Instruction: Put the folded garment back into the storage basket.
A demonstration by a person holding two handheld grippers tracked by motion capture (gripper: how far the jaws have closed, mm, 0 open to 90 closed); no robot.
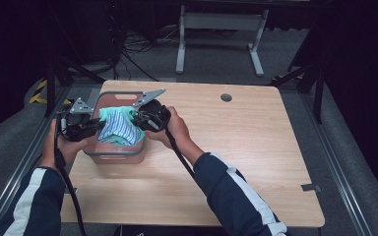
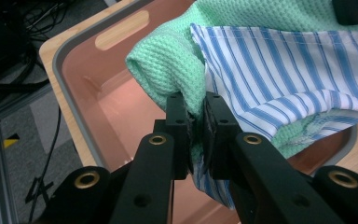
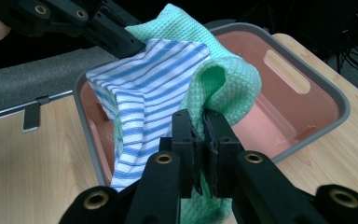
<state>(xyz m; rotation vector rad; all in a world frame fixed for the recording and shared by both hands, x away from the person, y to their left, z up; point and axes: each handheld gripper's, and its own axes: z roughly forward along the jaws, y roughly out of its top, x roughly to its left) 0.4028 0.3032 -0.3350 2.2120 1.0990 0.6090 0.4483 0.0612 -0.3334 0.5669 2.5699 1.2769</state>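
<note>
A cloth, mint-green waffle weave on one side point(image 1: 114, 114) and blue-and-white striped on the other point(image 1: 122, 130), hangs folded over a pink bin with a grey rim point(image 1: 112, 154) at the table's left. My left gripper point(image 1: 97, 126) is shut on the cloth's left corner point(image 2: 186, 100); its tips point(image 2: 196, 127) pinch green and striped layers together. My right gripper point(image 1: 137, 119) is shut on the opposite corner point(image 3: 214, 88), tips point(image 3: 201, 137) clamped on the green fold. In the right gripper view the left gripper's jaws point(image 3: 121, 42) reach in from the upper left onto the striped edge point(image 3: 158, 70).
The pink bin point(image 3: 307, 112) shows a bare floor and slot handles point(image 2: 121, 30) under the cloth. The wooden table point(image 1: 236, 147) stretches bare to the right, with a round grommet point(image 1: 226, 97) near its far edge. Dark floor and cables lie beyond.
</note>
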